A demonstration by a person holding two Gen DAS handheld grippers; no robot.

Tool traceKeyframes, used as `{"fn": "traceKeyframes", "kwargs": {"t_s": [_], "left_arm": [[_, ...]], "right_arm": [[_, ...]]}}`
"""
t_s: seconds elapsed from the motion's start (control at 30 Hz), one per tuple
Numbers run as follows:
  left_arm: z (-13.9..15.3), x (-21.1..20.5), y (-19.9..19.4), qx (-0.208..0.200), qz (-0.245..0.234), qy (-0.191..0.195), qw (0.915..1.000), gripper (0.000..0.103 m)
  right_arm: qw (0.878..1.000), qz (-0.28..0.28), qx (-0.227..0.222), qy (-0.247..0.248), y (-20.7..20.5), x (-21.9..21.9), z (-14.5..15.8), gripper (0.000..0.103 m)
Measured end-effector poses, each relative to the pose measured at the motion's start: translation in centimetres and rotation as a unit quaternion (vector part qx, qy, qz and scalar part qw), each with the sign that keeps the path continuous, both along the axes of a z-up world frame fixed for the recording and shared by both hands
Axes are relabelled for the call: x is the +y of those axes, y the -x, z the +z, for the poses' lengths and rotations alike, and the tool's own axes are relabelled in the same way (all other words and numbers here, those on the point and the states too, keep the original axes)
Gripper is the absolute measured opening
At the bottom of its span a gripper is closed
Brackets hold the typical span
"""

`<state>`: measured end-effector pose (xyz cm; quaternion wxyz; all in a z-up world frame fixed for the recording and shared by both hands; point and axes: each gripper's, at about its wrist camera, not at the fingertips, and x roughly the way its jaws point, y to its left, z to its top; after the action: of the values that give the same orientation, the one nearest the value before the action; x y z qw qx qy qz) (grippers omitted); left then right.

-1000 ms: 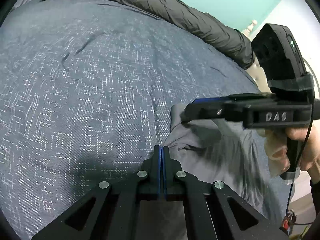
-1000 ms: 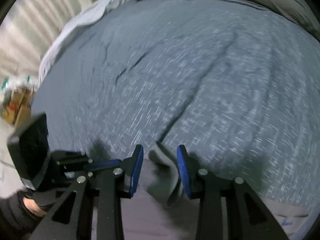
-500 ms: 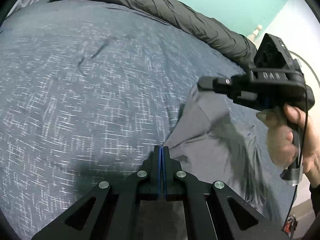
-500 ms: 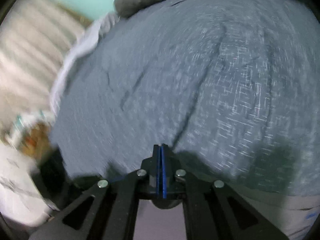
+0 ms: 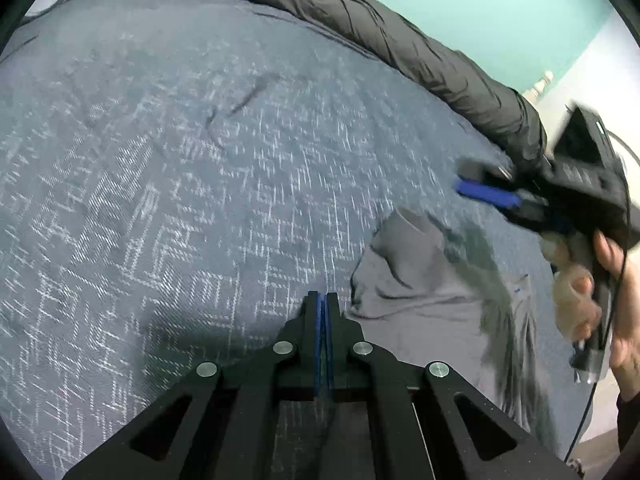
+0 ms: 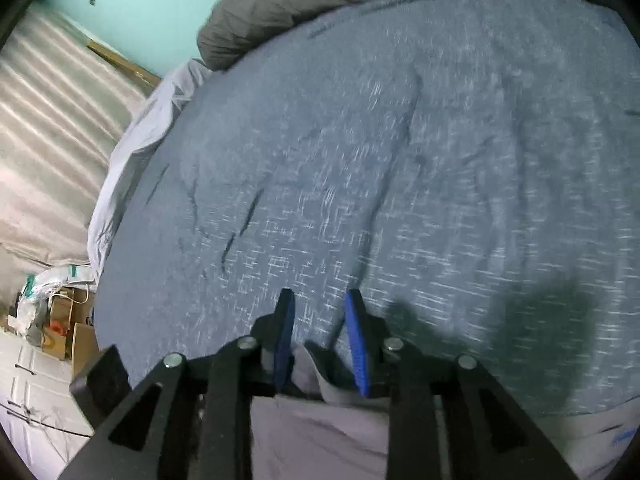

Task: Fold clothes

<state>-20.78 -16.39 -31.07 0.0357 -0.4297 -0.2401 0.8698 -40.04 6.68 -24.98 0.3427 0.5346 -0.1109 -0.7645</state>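
A grey garment (image 5: 432,308) lies on the blue patterned bedspread (image 5: 200,184), its folded corner raised at the far end. My left gripper (image 5: 322,300) is shut, its tips just left of the garment's edge; cloth shows beneath its base, but I cannot tell whether any is pinched. My right gripper (image 6: 320,304) is open with the garment's edge (image 6: 320,384) lying loose between the finger bases. In the left wrist view the right gripper (image 5: 480,184) hovers above and beyond the garment, held by a hand.
A dark grey duvet (image 5: 380,36) is bunched along the far edge of the bed. A white sheet (image 6: 132,152) hangs off the left side. Boxes and clutter (image 6: 56,316) stand on the floor at left. A teal wall is behind.
My right gripper shut on the garment's corner, lifted it forward, then opened and let it drop; it now sits higher and farther back. My left gripper stayed shut.
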Motion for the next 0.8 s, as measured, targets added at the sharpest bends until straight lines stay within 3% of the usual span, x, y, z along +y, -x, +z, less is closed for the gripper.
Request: {"fn": "traceKeyframes", "kwargs": {"t_s": [0.1,0.17,0.4,0.6,0.8], "left_arm": [[0.4,-0.1,0.3,0.01,0.002,0.007,0.9999,0.014],[0.6,-0.1,0.6,0.017,-0.002,0.011,0.9998,0.03],[1.2,2.3,2.6,0.033,-0.031,0.048,0.9978,0.031],[1.0,3.0,3.9,0.026,-0.033,0.067,0.9969,0.032],[1.3,2.3,4.5,0.028,-0.031,0.073,0.9965,0.032]], "right_arm": [[1.0,-0.018,0.019,-0.002,-1.0,3.6,0.2,0.026],[0.998,-0.037,0.042,-0.01,-1.8,6.2,0.2,0.028],[0.988,-0.118,0.09,-0.054,-4.9,16.3,-0.4,0.033],[0.98,-0.163,0.082,-0.074,-6.3,22.0,-1.4,0.046],[0.98,-0.146,0.087,-0.099,-7.0,23.8,-1.9,0.046]]}}
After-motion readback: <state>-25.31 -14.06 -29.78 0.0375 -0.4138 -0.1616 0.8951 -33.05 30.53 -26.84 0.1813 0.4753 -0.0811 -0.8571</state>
